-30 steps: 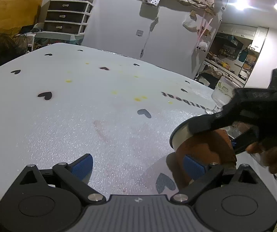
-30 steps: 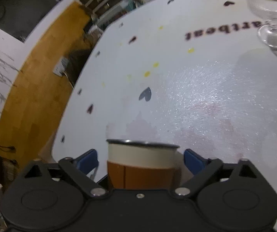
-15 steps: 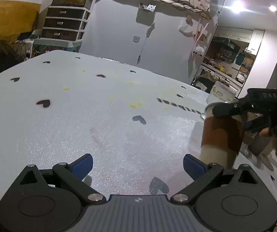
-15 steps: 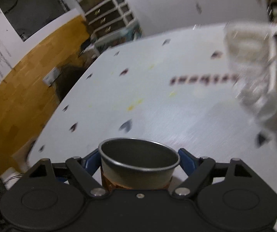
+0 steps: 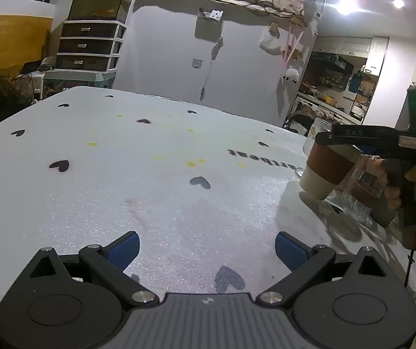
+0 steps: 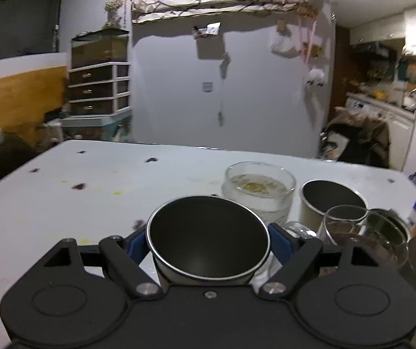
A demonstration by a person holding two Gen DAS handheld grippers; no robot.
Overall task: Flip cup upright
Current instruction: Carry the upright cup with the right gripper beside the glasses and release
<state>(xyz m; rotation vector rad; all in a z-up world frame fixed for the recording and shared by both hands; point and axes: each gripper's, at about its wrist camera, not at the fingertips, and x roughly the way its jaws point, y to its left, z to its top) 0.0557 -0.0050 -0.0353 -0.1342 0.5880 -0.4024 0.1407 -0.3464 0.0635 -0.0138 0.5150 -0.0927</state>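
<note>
The cup [image 5: 322, 171] has a cream body and a brown sleeve. In the left wrist view it hangs tilted above the white table [image 5: 120, 180], mouth up, at the right. My right gripper [image 6: 208, 240] is shut on the cup [image 6: 208, 247], whose dark inside and metal rim face the camera. My left gripper [image 5: 206, 245] is open and empty, low over the table's near edge, left of the cup.
Right of the held cup stand a stemmed glass [image 6: 258, 192], a second metal-rimmed cup [image 6: 331, 203] and a clear glass [image 6: 364, 232]. The table has dark heart prints. Drawers [image 5: 88, 46] and a wall lie beyond the far edge.
My right gripper has turned the cup from lying sideways to mouth up and carried it right, toward the glasses. My left gripper stayed open in place.
</note>
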